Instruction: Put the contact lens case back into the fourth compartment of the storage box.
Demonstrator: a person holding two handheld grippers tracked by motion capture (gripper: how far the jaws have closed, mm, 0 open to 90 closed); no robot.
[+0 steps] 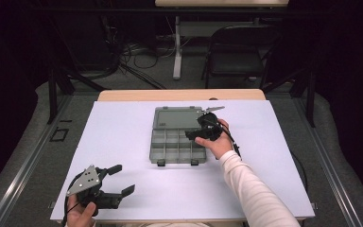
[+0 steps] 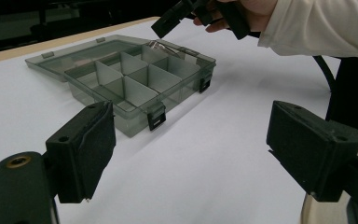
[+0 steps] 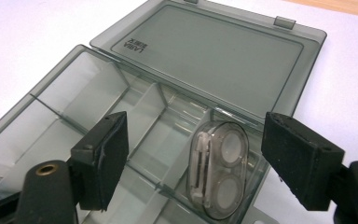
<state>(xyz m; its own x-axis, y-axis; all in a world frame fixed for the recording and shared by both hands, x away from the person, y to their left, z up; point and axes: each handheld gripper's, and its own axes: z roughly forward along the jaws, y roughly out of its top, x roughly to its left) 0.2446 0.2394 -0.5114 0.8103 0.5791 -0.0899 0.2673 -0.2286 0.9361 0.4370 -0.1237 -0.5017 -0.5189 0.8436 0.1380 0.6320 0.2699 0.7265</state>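
Observation:
A smoky grey compartment box [image 1: 170, 144] lies open mid-table, its lid [image 1: 177, 118] flat behind it. My right gripper [image 1: 196, 128] hovers over the box's right side. In the right gripper view, my right gripper [image 3: 198, 128] is open, its jaws wide on either side of a small clear case [image 3: 219, 170] with two round wells. The case rests tilted in a back compartment of the box [image 3: 65, 107], and neither pad touches it. My left gripper [image 1: 124, 178] rests open near the front left edge of the table, holding nothing, and looks across at the box [image 2: 135, 81].
A white sheet [image 1: 123, 132] covers the wooden table [image 1: 179, 94]. Behind the table stand a black folding chair [image 1: 238, 52] and a white desk leg [image 1: 177, 47], with cables on the floor. The person's sleeve [image 1: 255, 194] crosses the right front of the sheet.

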